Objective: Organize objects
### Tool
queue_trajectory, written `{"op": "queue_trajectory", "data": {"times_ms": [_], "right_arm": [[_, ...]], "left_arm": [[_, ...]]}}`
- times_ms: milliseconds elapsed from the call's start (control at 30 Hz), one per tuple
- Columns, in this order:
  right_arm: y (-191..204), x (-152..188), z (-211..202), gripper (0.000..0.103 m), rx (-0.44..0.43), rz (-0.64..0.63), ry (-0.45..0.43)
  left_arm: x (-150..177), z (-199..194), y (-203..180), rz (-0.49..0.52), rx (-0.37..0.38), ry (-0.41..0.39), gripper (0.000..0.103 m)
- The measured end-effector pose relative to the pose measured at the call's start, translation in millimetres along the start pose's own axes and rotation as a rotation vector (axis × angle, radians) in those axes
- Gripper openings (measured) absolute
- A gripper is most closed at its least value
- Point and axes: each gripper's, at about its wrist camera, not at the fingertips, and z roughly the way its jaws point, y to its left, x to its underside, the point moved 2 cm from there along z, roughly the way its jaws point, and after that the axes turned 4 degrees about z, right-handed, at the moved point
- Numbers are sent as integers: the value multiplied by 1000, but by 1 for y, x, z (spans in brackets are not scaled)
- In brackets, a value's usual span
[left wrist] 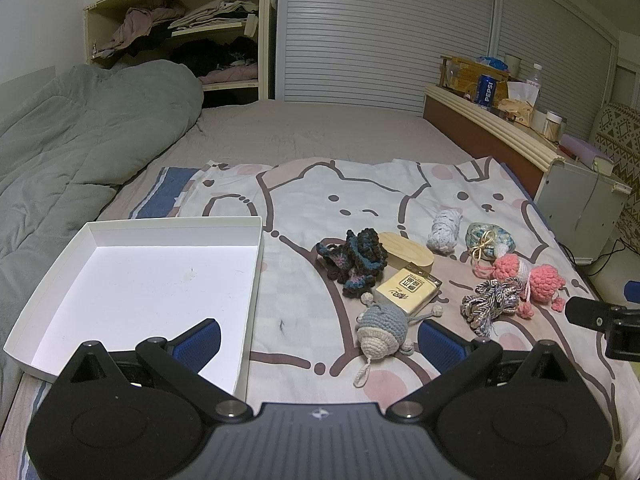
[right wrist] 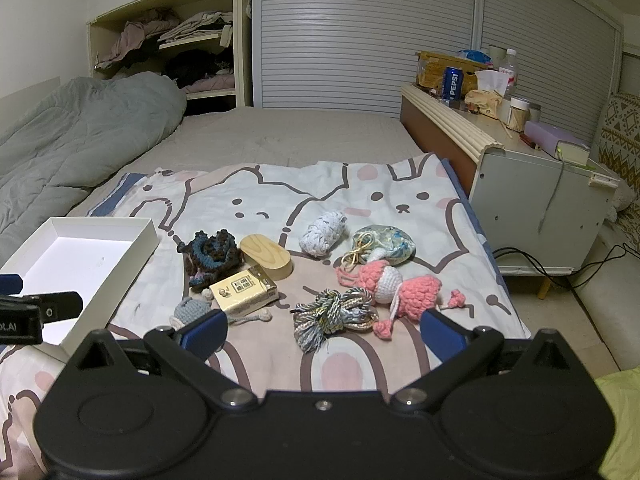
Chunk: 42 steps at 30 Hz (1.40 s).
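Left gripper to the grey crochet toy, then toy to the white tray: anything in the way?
Nothing visible. The grey crochet toy lies just ahead of the open left gripper, and only bare cartoon sheet separates it from the white tray, whose low wall needs clearing.

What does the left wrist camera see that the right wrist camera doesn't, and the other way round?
Only the left wrist view shows the whole white box, empty, and all of the grey crochet toy. Only the right wrist view shows the cabinet's foot, the black cables on the floor and a yellow-green cloth. Both show the scattered items on the cartoon sheet, such as the wooden block and the pink crochet toy, and open jaws.
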Motion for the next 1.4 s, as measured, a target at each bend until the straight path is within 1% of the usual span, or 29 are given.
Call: {"op": "queue_trajectory", "data": {"times_ms": [1400], "right_arm": [[-1,-1,-1,103,4,2,6]], "left_arm": [[1,0,-1,3,5,4,103]]}}
